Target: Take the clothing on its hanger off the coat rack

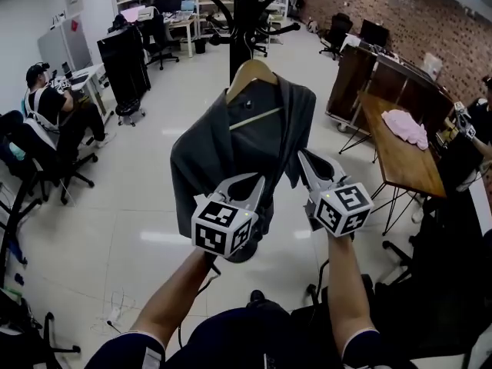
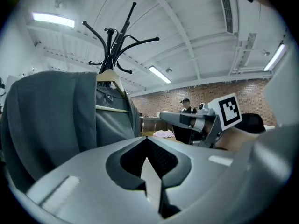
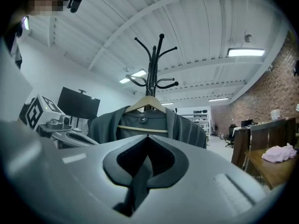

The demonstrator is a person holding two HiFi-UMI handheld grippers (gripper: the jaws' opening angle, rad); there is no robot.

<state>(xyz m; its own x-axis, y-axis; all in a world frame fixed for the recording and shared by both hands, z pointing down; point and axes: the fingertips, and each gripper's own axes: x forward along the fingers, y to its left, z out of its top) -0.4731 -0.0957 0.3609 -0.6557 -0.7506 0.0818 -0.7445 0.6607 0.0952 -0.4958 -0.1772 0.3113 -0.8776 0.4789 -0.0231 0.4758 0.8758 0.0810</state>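
Approach step. The grey jacket (image 1: 231,144) hangs on its hanger (image 1: 251,71) from the coat rack (image 1: 244,14), upper centre. The right gripper (image 1: 302,156) is closed and empty; the left gripper (image 1: 259,180) appears closed too. Next: open the jaws, grip the hanger, lift it clear.

My head camera sits high and looks forward and steeply down past my forearms, onto my left gripper (image 1: 258,183) and right gripper (image 1: 304,158) from behind, with the coat rack (image 1: 244,14) close ahead. The camera on my left gripper looks level along its jaws, with the rack up to the left and my right gripper at the right. The camera on my right gripper faces the rack almost squarely, with my left gripper at its left edge. All three views share the rack, the grey clothing (image 1: 246,137) on its hanger (image 1: 251,71) and the brick wall (image 1: 400,14).
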